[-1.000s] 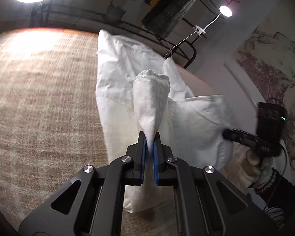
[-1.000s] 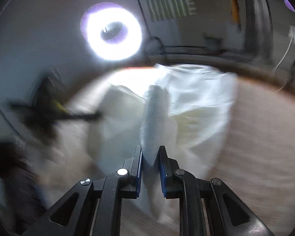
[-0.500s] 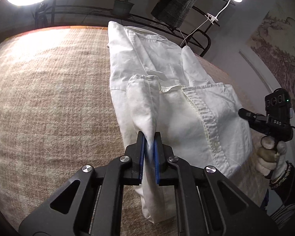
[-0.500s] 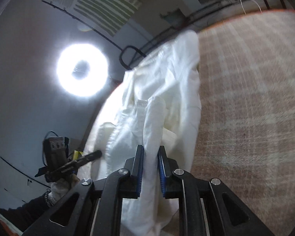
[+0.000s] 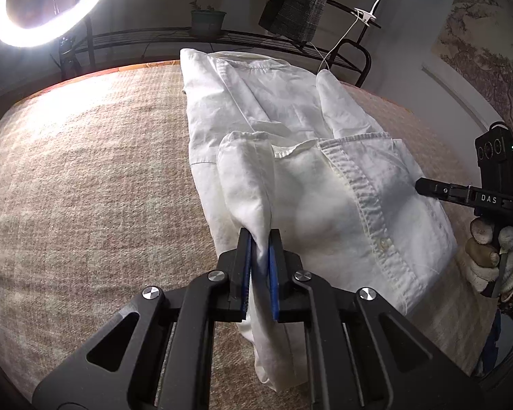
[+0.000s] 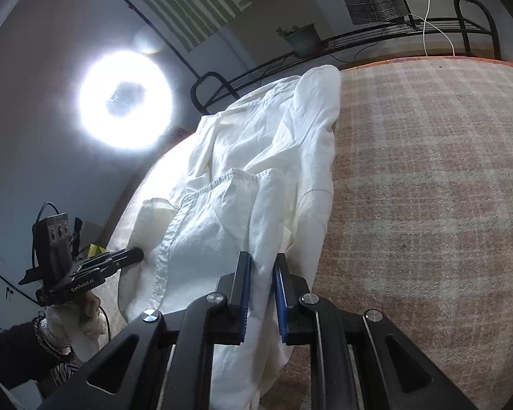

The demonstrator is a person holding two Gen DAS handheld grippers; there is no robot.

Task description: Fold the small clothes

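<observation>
1. The left gripper pinches a bunched fold of the white shirt; its fingers are easing apart, cloth between them.
2. The shirt lies on the woven plaid bed cover, long axis running from near to far, ahead of both grippers.
3. The right gripper pinches the shirt's near right edge, fingers pressed on cloth.
4. No containers appear.
</observation>
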